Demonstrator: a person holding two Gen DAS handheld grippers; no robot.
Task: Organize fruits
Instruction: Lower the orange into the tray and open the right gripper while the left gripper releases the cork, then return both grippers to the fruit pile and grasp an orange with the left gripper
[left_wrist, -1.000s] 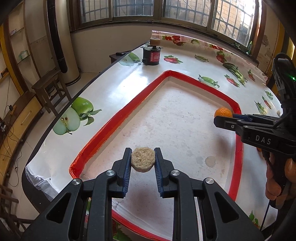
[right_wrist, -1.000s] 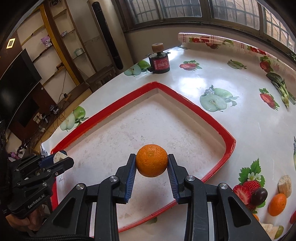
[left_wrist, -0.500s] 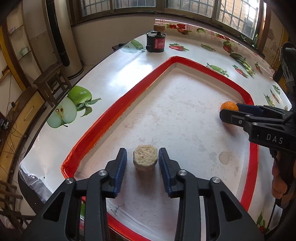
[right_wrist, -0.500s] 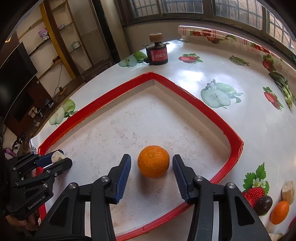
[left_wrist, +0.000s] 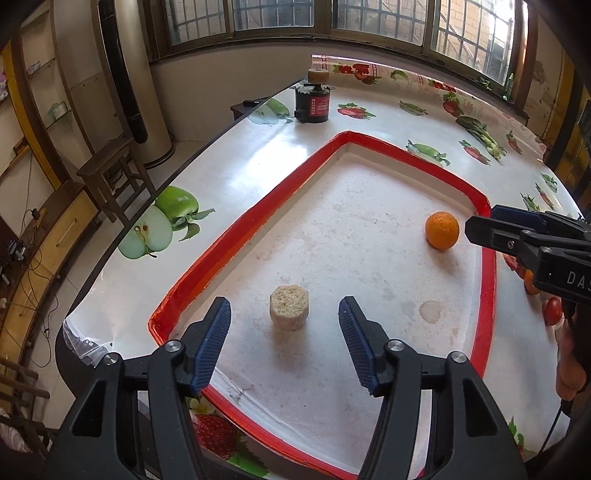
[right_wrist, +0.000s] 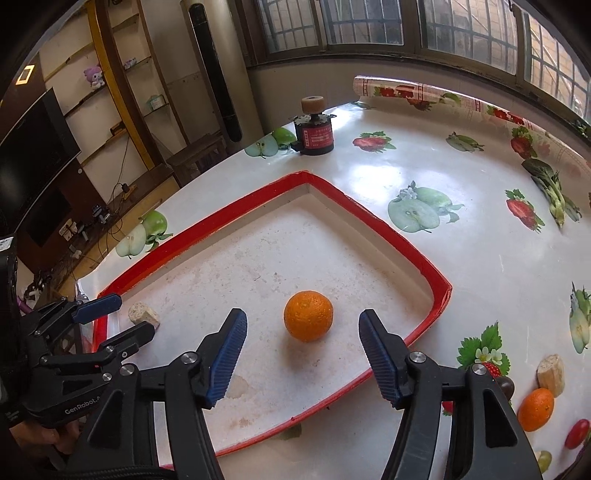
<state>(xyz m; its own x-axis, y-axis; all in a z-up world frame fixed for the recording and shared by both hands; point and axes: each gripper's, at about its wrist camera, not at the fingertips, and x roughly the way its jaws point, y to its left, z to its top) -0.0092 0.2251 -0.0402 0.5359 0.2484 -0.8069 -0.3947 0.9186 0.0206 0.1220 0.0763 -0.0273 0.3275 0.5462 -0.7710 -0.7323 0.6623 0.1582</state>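
Orange (right_wrist: 308, 320) now released; both hand-held grippers (right_wrist: 302, 338) (left_wrist: 284, 324) spread wider, backed off.

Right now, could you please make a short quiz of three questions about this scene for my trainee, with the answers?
1. True or false: the orange lies inside the red-rimmed tray.
2. Multiple choice: the left gripper is A) shut on the beige banana piece, B) open with the piece standing free between its jaws, C) out of view.
3. Fill in: the right gripper is ____, and the orange sits apart from both its fingers.

Key: 1 true; 2 B; 3 open. More fruit, among it a second orange and a second banana piece, lies outside the tray on the tablecloth.
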